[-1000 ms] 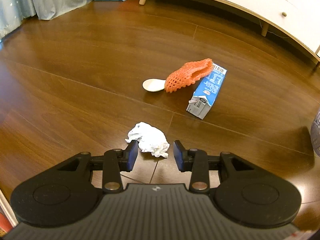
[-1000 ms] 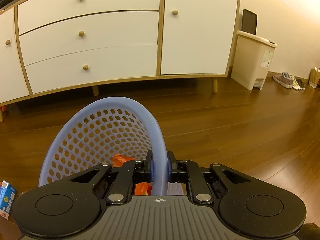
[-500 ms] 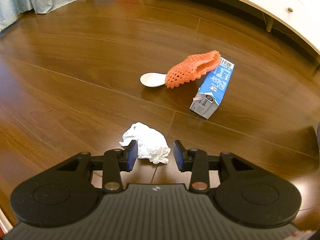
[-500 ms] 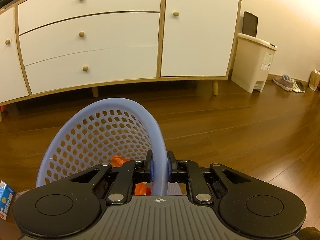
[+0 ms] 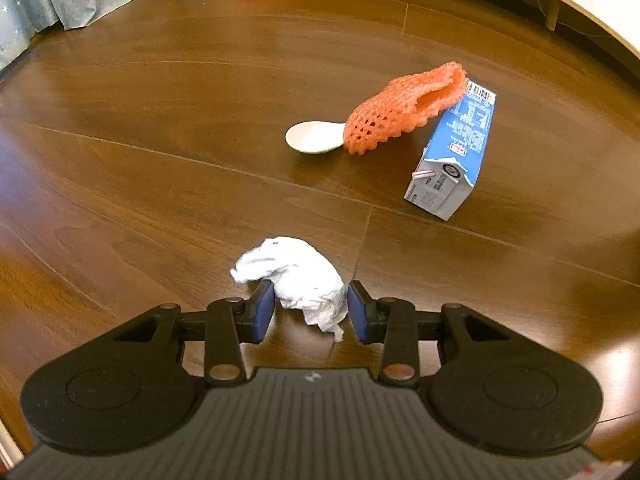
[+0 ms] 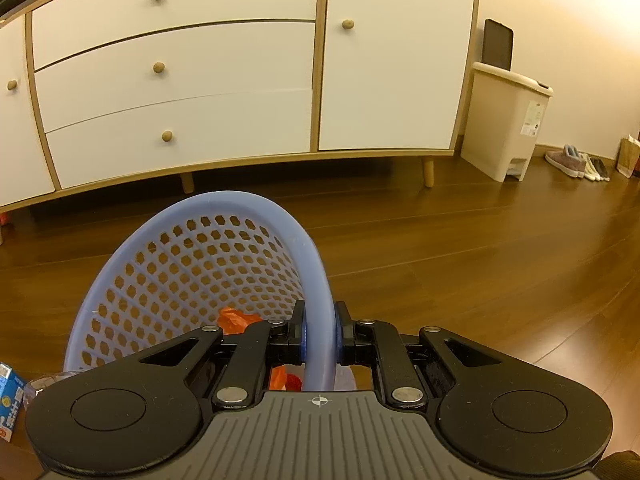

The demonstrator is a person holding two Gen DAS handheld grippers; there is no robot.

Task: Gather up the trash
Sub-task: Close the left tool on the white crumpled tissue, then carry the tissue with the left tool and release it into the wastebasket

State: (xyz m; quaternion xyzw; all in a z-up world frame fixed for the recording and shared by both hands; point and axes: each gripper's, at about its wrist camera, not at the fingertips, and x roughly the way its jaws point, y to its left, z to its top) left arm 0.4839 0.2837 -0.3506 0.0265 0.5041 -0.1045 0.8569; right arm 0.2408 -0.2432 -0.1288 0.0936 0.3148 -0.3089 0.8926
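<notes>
1. Our left tool (image 5: 311,312) sits low over the brown wooden floor (image 5: 160,168) with its jaws spread wide and nothing gripped yet; the crumpled white paper tissue (image 5: 298,280) lies between the blue pads, the right pad just at its edge, the left one a little apart.
2. Our right tool (image 6: 319,334) is clamped on the rim of the round lilac plastic basket with honeycomb holes (image 6: 192,264), which has orange scraps in its bottom.
3. We judge the step in hand to be closing on the tissue. To do it well we should settle a touch lower, so that the pads meet the thick middle of the wad and not the loose tail hanging at its near side, then squeeze evenly.
4. The tissue is a soft, irregular ball with folds and a flap sticking out to the left; it will likely compress a good deal, so a full close seems right.
5. Farther off to the right lie a white plastic spoon (image 5: 314,137), an orange foam net sleeve (image 5: 400,114) over its handle, and a blue-and-white drink carton (image 5: 452,160) on its side, touching the sleeve.
</notes>
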